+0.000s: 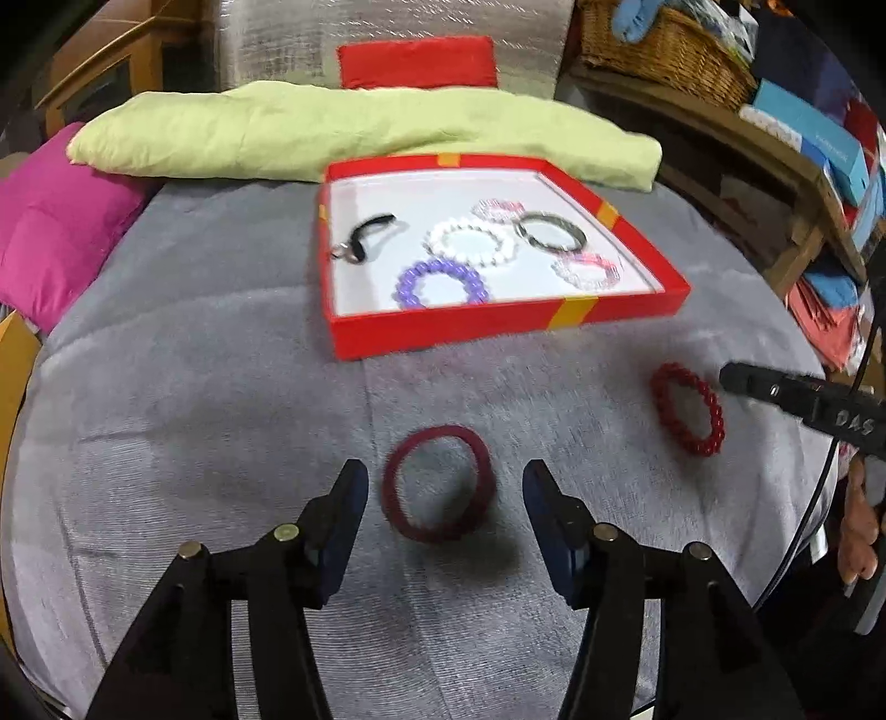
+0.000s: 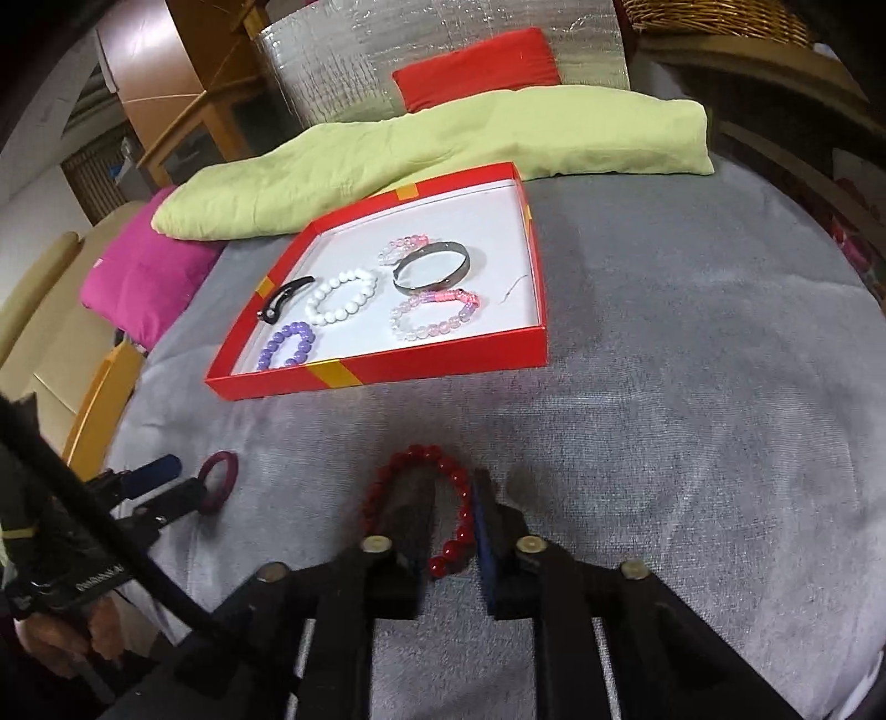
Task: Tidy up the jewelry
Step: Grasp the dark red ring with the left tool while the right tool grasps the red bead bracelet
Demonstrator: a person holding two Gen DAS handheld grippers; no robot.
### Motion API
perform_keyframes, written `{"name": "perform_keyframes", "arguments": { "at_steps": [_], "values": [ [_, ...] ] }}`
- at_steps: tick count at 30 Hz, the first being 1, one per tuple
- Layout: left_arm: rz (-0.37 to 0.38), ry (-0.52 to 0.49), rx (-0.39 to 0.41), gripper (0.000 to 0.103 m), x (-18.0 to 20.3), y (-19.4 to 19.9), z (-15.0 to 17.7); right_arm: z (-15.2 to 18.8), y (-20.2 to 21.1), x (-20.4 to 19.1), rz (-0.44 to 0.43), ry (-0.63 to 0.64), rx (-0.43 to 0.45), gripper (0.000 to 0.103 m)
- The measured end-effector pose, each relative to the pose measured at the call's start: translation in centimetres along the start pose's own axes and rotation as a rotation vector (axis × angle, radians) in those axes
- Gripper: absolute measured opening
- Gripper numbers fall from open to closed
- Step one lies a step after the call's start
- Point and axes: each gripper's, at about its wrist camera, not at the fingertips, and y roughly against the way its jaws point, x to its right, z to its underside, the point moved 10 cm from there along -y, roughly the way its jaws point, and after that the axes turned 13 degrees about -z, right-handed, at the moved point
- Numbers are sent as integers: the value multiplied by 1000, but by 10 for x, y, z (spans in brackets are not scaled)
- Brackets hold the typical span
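Observation:
A red box (image 1: 498, 324) (image 2: 387, 374) on the grey cloth holds white, purple, pink and metal bracelets and a black clip. A dark maroon bangle (image 1: 437, 482) (image 2: 217, 482) lies flat on the cloth. My left gripper (image 1: 446, 487) is open, its fingers on either side of the bangle, apart from it. A red beaded bracelet (image 1: 688, 409) (image 2: 426, 507) lies to the right. My right gripper (image 2: 443, 509) is partly closed around the bracelet's right side; one finger sits inside the loop, one outside.
A green pillow (image 1: 354, 135) lies behind the box, with a magenta cushion (image 1: 55, 221) at the left and a red cushion (image 1: 418, 61) at the back. A wicker basket (image 1: 664, 44) and shelves with boxes stand at the right.

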Motion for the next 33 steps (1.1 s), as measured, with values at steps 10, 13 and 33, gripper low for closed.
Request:
{"name": "perform_keyframes", "arguments": {
  "at_steps": [10, 13, 33],
  "values": [
    [35, -13, -2, 16, 11, -3, 2, 21, -18, -19, -7, 64, -67, 67],
    [53, -22, 16, 9, 14, 1, 1, 31, -27, -18, 54, 128, -107, 54],
    [68, 12, 15, 42, 7, 2, -3, 12, -2, 3, 39, 68, -31, 10]
  ]
}}
